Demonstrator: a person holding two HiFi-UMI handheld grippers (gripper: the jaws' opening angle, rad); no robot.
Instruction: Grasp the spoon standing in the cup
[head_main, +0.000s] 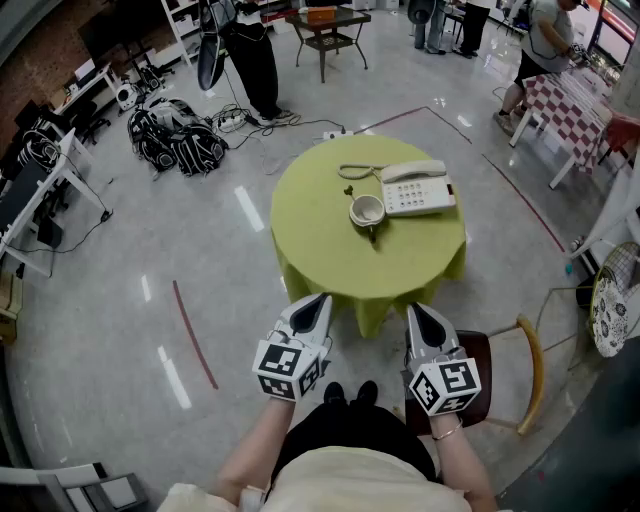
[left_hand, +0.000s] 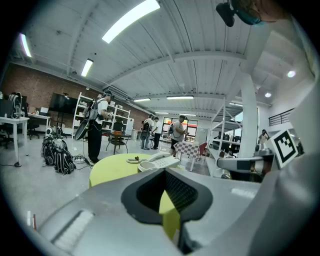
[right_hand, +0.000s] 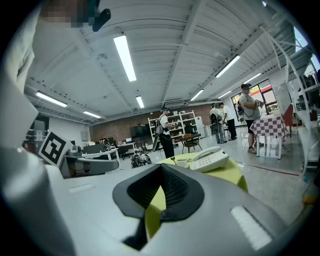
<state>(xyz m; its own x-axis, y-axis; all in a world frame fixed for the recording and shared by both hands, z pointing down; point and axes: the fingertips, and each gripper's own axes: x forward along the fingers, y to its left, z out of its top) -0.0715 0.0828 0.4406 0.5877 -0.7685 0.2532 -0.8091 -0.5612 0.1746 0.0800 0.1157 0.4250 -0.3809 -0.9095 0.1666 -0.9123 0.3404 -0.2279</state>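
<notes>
At the middle of the head view stands the round table (head_main: 320, 262) under its yellow-green cloth, and everything I need sits on its far half. Low in the frame, just short of the table's near edge, I hold both tools close to my body. The left tongs (head_main: 321, 299) are clenched with nothing between the jaws, and the right tongs (head_main: 418, 309) look the same in their own view, jaws pressed together on empty air.

Right of centre on the cloth lies a white telephone (head_main: 415, 188). Touching or just beside its left edge is the small pale cup (head_main: 366, 209). The spoon (head_main: 372, 232) shows as a thin dark stem leaning out of the cup toward me.

I judge the spoon light, stiff and probably smooth, so it could slip or swivel in a loose pinch. The cup looks light enough to tip if I pull sideways. I would take the stem on its bare part above the rim, squarely across, and lift along its lean.
</notes>
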